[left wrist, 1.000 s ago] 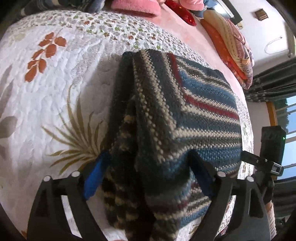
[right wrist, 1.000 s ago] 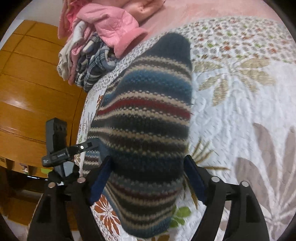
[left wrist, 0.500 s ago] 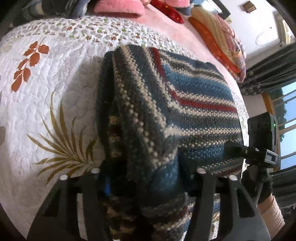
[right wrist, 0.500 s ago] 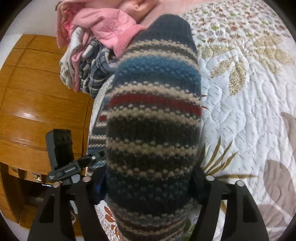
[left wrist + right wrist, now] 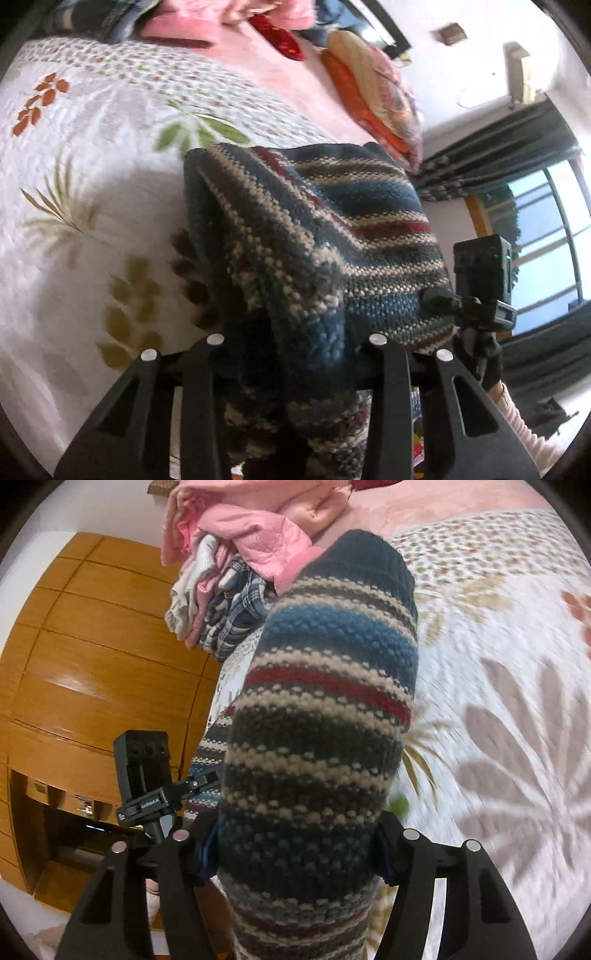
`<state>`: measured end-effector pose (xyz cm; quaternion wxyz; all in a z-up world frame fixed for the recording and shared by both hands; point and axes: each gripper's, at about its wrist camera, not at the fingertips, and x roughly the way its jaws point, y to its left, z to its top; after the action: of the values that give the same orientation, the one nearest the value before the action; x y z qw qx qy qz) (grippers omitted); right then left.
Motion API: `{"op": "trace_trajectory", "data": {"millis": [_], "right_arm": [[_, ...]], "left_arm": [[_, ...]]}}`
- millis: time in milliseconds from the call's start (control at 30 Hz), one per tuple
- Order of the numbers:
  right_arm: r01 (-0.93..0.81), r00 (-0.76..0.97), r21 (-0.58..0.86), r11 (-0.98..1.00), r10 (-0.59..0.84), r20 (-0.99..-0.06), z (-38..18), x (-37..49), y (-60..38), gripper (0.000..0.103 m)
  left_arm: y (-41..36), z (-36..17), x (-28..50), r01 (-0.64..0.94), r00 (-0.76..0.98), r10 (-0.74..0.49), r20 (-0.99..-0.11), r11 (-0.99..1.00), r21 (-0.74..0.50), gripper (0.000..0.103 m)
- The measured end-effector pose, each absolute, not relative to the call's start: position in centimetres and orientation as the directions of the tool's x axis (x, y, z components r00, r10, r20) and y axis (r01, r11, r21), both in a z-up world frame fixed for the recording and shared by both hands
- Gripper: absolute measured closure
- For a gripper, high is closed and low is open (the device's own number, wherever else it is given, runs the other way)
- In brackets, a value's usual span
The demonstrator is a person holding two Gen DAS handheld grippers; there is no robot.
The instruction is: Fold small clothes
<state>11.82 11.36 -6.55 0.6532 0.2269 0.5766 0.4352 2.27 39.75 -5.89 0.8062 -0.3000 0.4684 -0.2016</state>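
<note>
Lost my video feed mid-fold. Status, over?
Left gripper and right gripper both shut on striped knit, held above quilt. Unfolded clothes pile beyond. Nothing blocking.

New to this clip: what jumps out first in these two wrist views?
The striped knit garment fills the middle of both views, bunched between each pair of tongs: left tongs and right tongs both grip it above the floral quilt. Next, the pile of pink and plaid clothes at the bed's far edge in the right wrist view, beside a glossy wooden wardrobe.
</note>
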Motion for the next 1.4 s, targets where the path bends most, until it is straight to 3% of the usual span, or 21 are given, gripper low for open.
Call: {"op": "trace_trajectory", "data": {"millis": [267,533,767,1000,1100,1400], "right_arm": [[-0.286,-0.023,0.802,0.525,0.833,-0.553,-5.8,7.1,3.1,0.039],[-0.223,-0.054,0.769,0.598,0.781,-0.623,-11.2,4.2,-1.3,0.038],[-0.186,-0.009,0.738,0.648,0.75,-0.661,-15.8,2.5,-2.3,0.023],[-0.15,0.055,0.745,0.65,0.757,-0.651,-16.7,0.9,-3.4,0.022],[-0.162,0.075,0.698,0.698,0.714,-0.696,-15.7,0.1,-4.1,0.019],[-0.195,0.17,0.498,0.845,0.53,-0.831,-11.1,-2.6,-3.6,0.015]], "left_arm": [[31.7,-5.0,-2.8,0.101,0.467,-0.618,-0.633,0.748,-0.656,0.068],[27.1,-10.3,-4.8,0.044,0.4,-0.59,-0.701,0.777,-0.628,0.067],[27.8,-14.0,-4.1,0.003,0.378,-0.559,-0.738,0.798,-0.602,0.053],[27.2,-13.7,-4.2,-0.01,0.38,-0.524,-0.762,0.822,-0.57,0.044],[26.7,-12.8,-4.7,-0.023,0.384,-0.482,-0.788,0.848,-0.53,0.034],[26.3,-9.0,-7.8,-0.055,0.422,-0.324,-0.847,0.923,-0.381,0.029]]}}
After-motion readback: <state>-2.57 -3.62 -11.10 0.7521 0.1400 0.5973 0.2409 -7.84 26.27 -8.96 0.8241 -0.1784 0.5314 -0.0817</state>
